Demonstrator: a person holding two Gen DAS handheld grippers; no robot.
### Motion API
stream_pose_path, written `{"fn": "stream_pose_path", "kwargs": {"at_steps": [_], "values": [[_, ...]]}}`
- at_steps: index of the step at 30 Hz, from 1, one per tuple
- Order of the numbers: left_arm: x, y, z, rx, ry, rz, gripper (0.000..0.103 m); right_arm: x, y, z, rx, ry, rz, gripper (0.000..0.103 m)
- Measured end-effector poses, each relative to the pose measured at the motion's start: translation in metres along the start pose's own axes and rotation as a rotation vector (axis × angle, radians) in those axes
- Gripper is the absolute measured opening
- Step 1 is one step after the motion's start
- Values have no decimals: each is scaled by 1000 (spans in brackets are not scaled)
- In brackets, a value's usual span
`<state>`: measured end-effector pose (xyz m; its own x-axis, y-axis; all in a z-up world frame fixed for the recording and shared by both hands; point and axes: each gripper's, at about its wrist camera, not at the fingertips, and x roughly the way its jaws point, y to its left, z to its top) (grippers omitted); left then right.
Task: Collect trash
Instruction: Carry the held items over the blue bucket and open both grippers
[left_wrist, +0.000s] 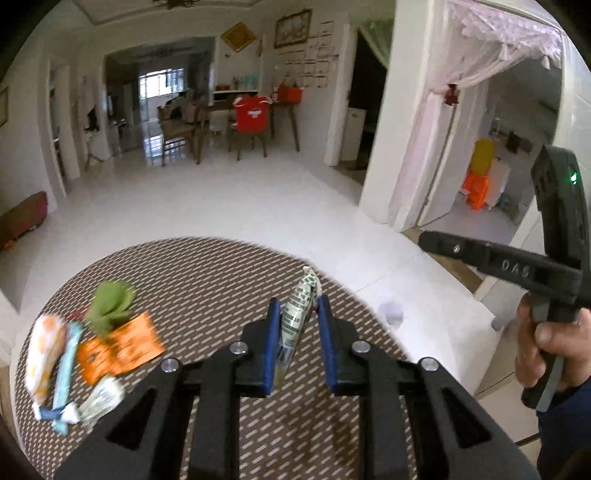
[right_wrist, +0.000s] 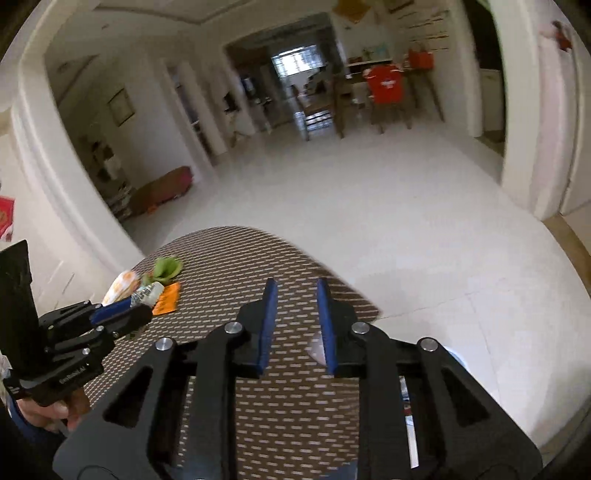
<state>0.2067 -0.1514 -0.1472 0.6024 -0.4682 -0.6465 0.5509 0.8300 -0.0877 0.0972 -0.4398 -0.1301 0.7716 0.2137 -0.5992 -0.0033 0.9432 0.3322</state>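
My left gripper (left_wrist: 297, 308) holds a white-and-green printed wrapper (left_wrist: 297, 314) between its blue pads, lifted above the round brown patterned table (left_wrist: 207, 280). The jaws stand somewhat apart with the wrapper against the left pad. It also shows at the left of the right wrist view, where the left gripper (right_wrist: 125, 308) carries the wrapper (right_wrist: 147, 293). More trash lies on the table's left: a green crumpled piece (left_wrist: 109, 302), an orange packet (left_wrist: 118, 345), a white-orange wrapper (left_wrist: 44, 354) and a light blue strip (left_wrist: 66, 369). My right gripper (right_wrist: 295, 291) is open and empty above the table.
The table edge (right_wrist: 343, 288) drops to a white tiled floor (left_wrist: 221, 199). A dining table with chairs (left_wrist: 243, 114) stands far back. A doorway with a pink curtain (left_wrist: 454, 110) is on the right. A white cup-like object (left_wrist: 393, 314) lies on the floor.
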Motion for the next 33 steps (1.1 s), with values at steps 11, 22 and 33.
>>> {"fn": "stream_pose_path", "kwargs": {"at_steps": [11, 22, 33], "values": [[59, -52, 12, 6, 75, -62, 19, -8, -101, -19, 168, 17, -108, 17], [147, -132, 23, 33, 182, -160, 19, -38, -180, -49, 350, -29, -228, 88], [253, -178, 5, 74, 365, -220, 28, -54, -227, -53, 432, -59, -263, 88]]}}
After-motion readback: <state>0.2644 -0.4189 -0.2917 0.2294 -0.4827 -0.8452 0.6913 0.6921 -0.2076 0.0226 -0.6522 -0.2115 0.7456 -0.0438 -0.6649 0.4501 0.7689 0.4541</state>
